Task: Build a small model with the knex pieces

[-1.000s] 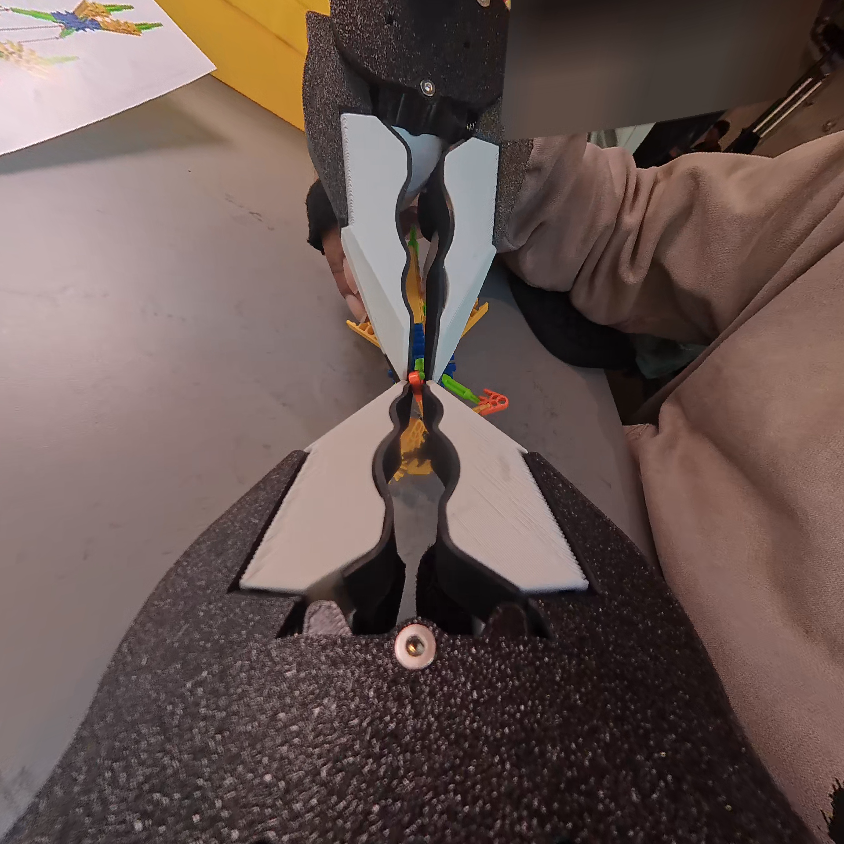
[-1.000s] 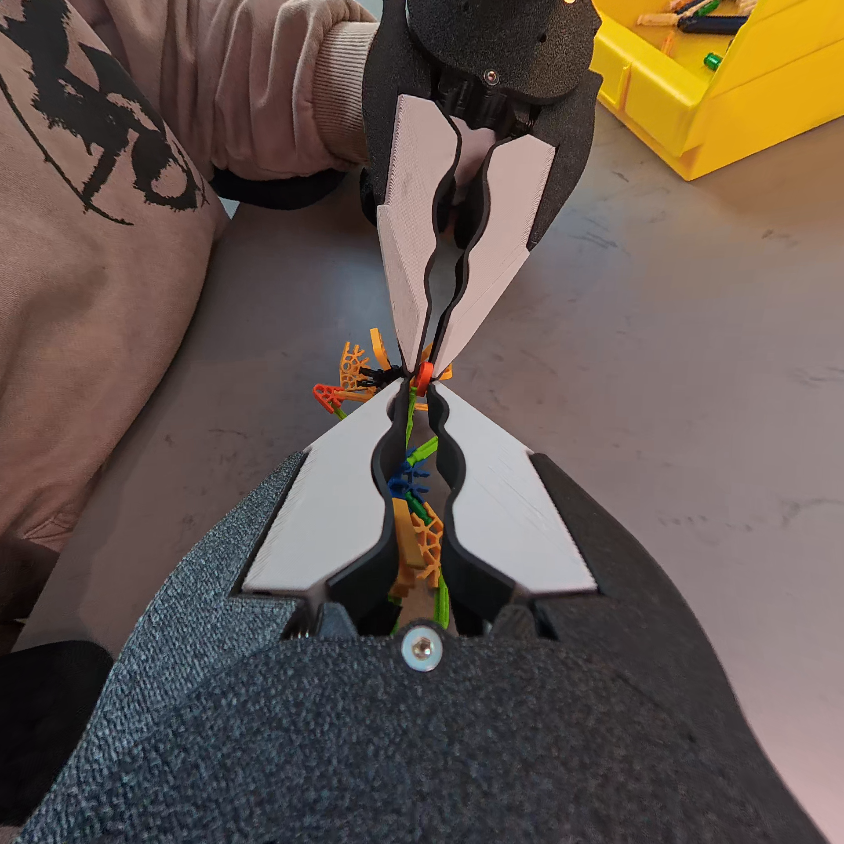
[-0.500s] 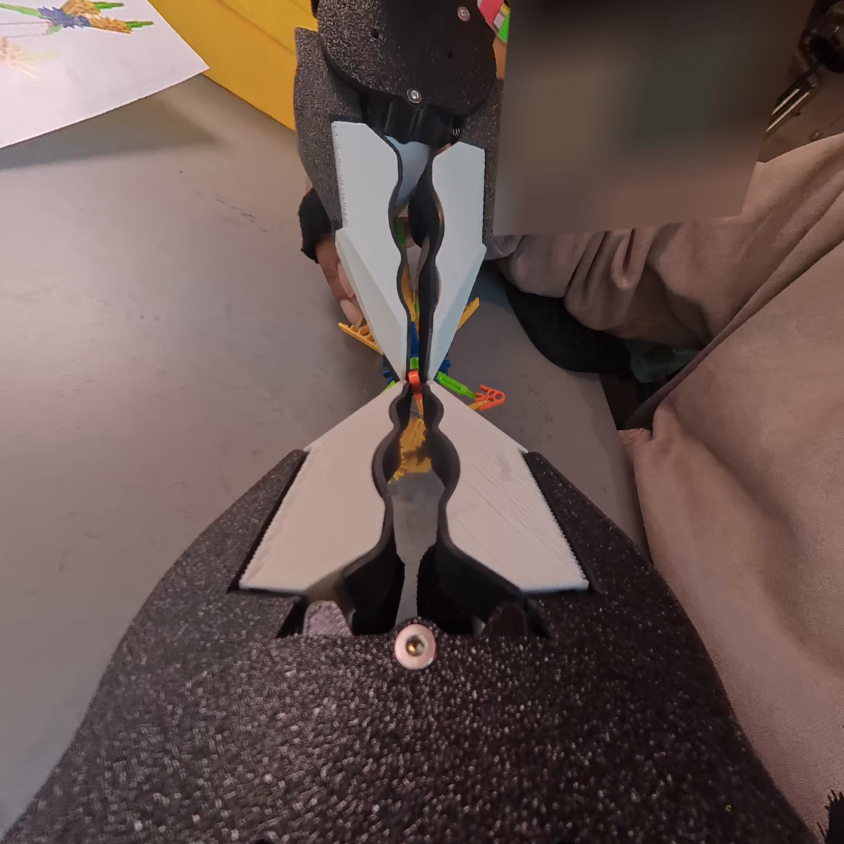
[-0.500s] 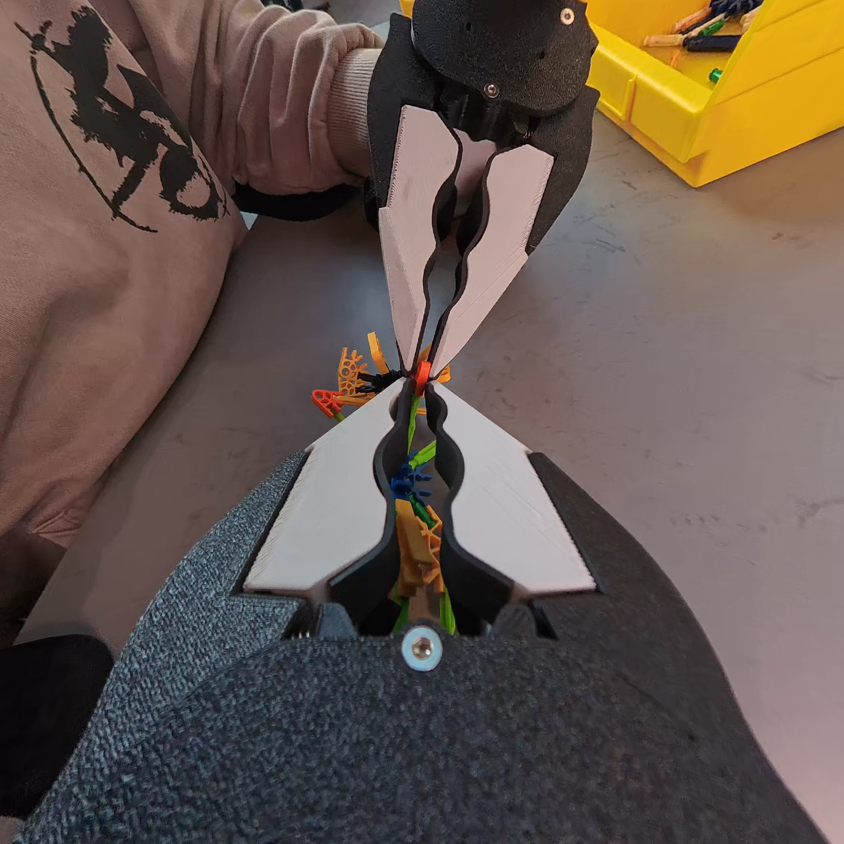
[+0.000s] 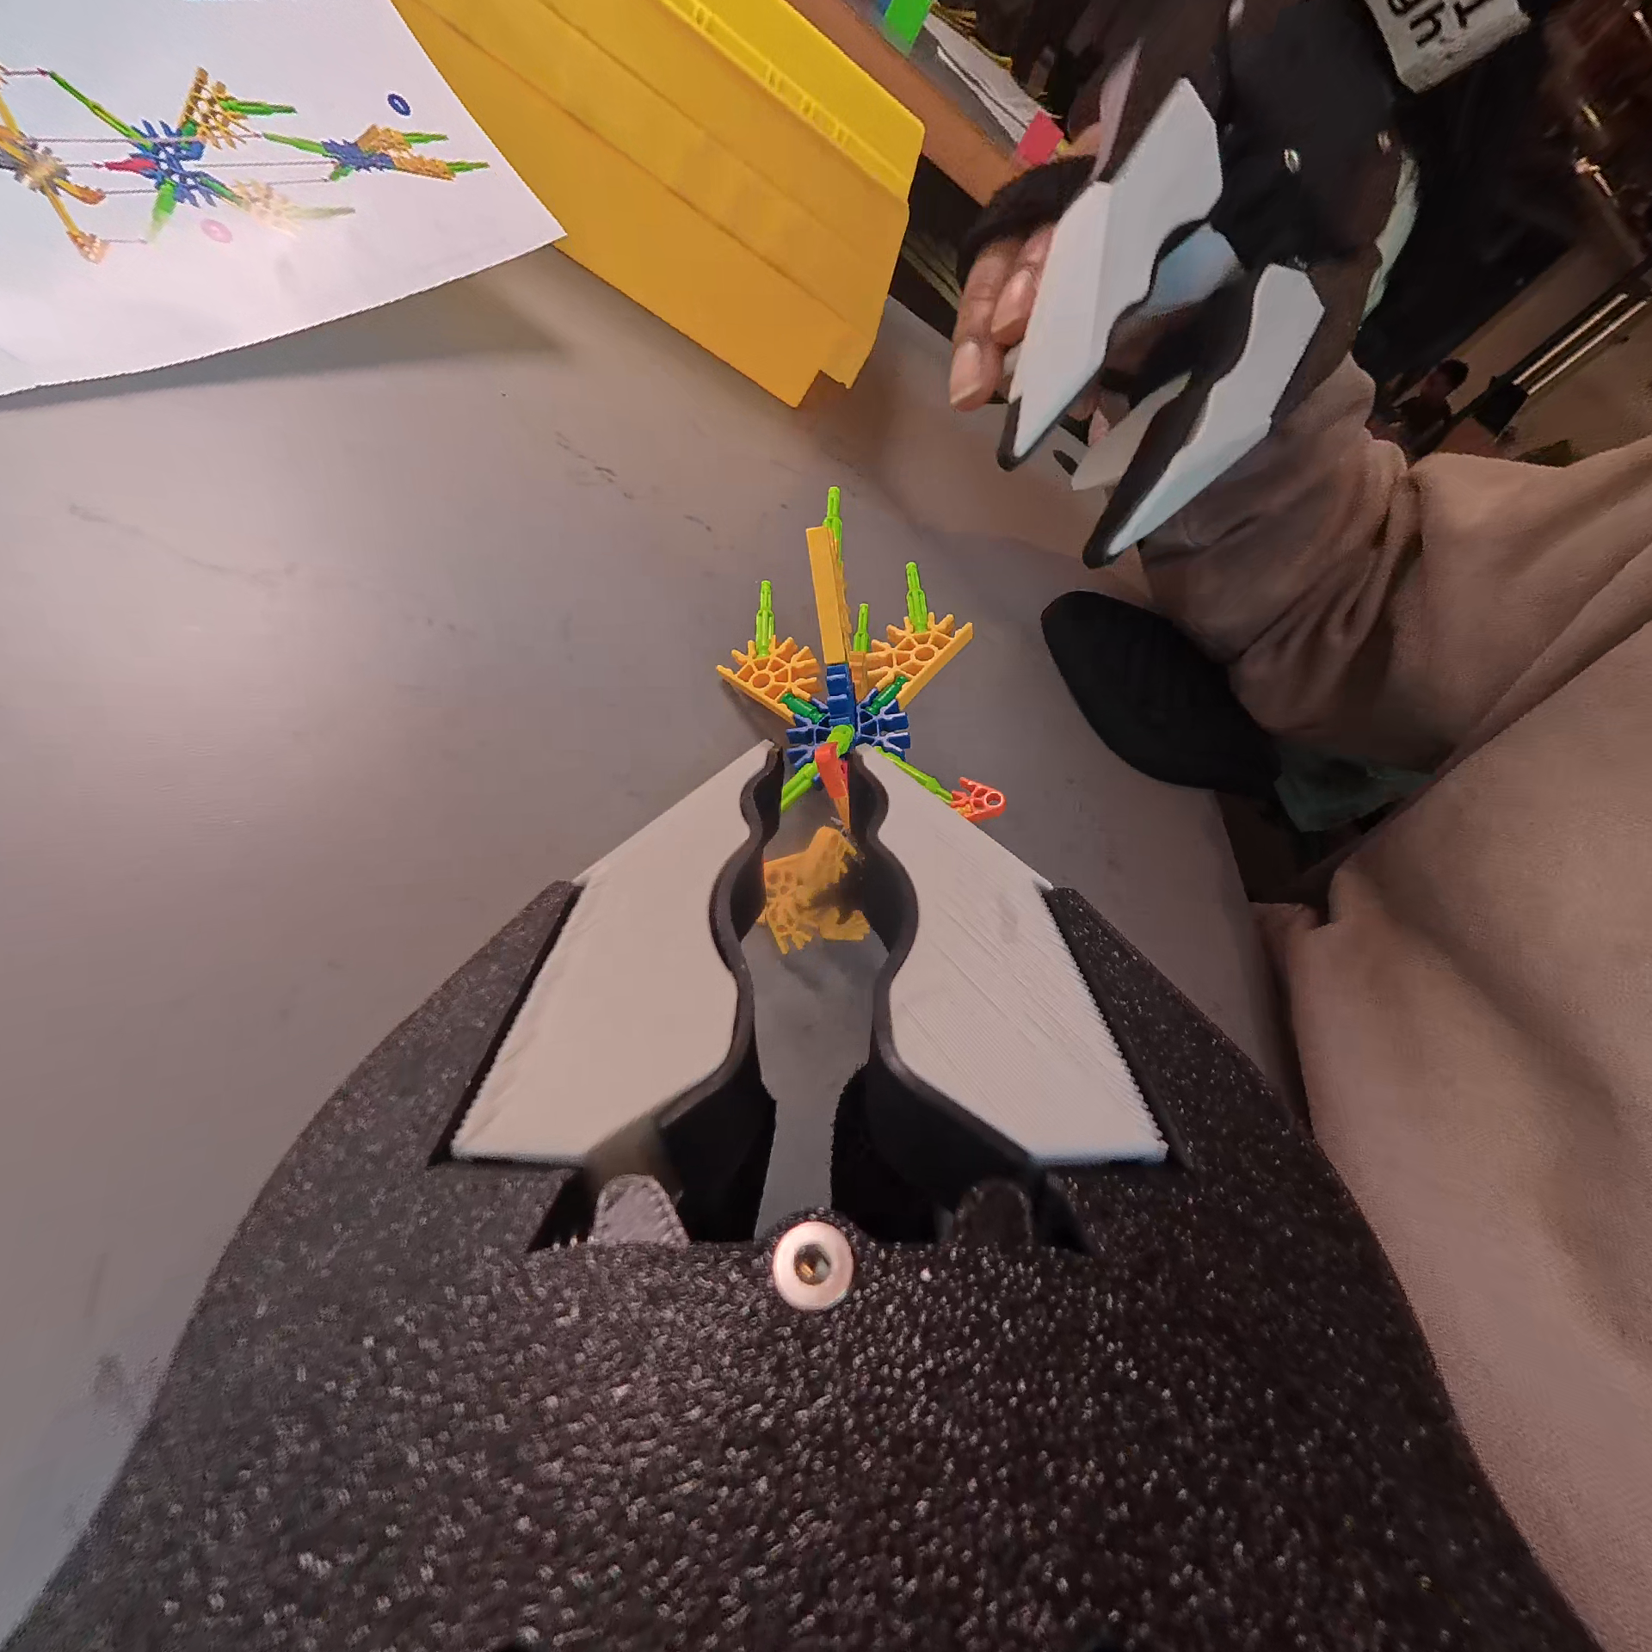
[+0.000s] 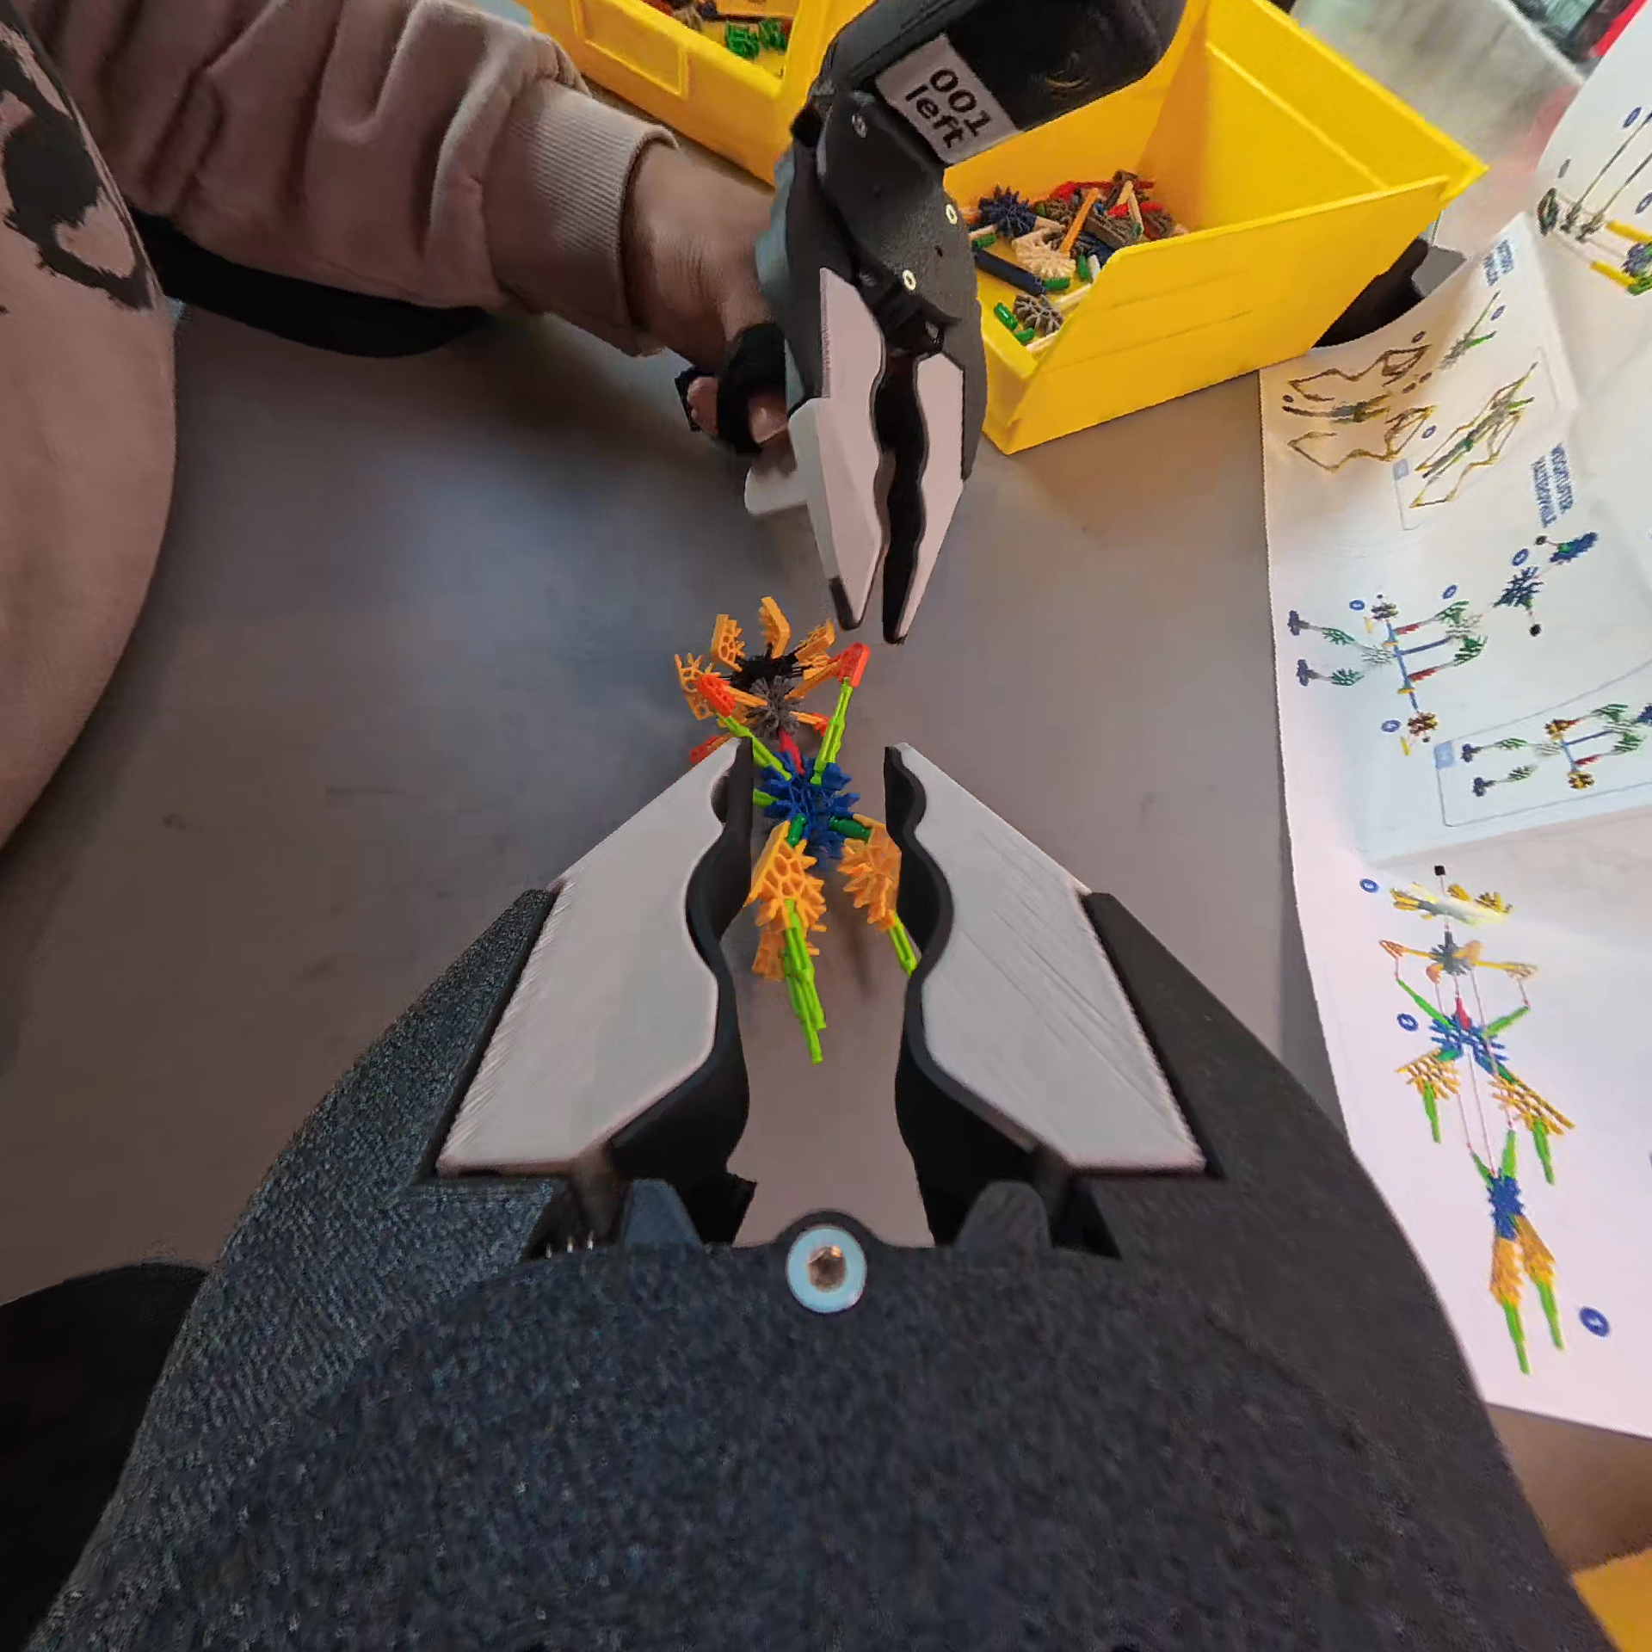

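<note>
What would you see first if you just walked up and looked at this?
The bright toy of orange, blue and green plastic pieces, lying on the grey table. The left gripper and the right gripper point at it from opposite ends, both open and not holding it. Behind stands a yellow bin of loose pieces, with a picture sheet at the right.

Ahead of the fingers [image 6: 626,965], ribbed matt grey plastic set in a coarse, grainy black body, lies a glossy plastic rod-and-connector model [image 6: 796,804] on a smooth matt grey tabletop [image 6: 402,715]. Far right: smooth yellow plastic bin [image 6: 1251,295], printed paper sheets [image 6: 1430,804].
</note>
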A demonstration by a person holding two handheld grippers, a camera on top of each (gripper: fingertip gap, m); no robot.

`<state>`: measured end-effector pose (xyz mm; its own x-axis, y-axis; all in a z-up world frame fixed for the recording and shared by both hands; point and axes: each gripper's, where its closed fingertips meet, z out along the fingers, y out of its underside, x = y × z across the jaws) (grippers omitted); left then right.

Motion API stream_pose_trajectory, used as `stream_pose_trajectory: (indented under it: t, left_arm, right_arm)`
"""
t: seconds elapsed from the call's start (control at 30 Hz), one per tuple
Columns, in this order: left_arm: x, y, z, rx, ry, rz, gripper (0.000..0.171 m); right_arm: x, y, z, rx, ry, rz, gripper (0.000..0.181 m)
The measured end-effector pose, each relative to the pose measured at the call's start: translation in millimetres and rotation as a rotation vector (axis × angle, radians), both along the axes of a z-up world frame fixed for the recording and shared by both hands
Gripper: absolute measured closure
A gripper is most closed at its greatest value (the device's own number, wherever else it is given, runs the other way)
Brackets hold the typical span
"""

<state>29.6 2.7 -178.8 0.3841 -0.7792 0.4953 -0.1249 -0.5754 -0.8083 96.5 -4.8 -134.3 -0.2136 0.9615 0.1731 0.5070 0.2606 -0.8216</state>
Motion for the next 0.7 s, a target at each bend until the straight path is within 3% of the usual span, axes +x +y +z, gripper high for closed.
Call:
stream_pose_trajectory:
  t: [0.2, 0.4, 0.43, 0.47, 0.57, 0.7]
  left_arm:
    - [0, -3, -7, -0.019, 0.035, 0.010, 0.156]
    - [20, -3, -11, -0.090, 0.007, 0.018, 0.152]
    - [22, -3, -13, -0.096, 0.019, 0.029, 0.153]
    - [23, -1, -16, -0.090, 0.040, 0.052, 0.166]
    - [19, 1, -13, -0.096, 0.031, 0.088, 0.167]
    - [10, 3, -4, -0.133, -0.087, 0.114, 0.169]
  right_arm:
    - [2, -39, -39, 0.116, -0.060, -0.077, 0.156]
    - [-4, -49, -86, 0.148, -0.208, -0.084, 0.163]
    - [-5, -45, -89, 0.136, -0.220, -0.099, 0.163]
    - [-7, -39, -92, 0.127, -0.223, -0.125, 0.163]
    - [-10, -25, -94, 0.106, -0.207, -0.191, 0.162]
    - [-12, -25, -91, 0.000, -0.157, -0.218, 0.159]
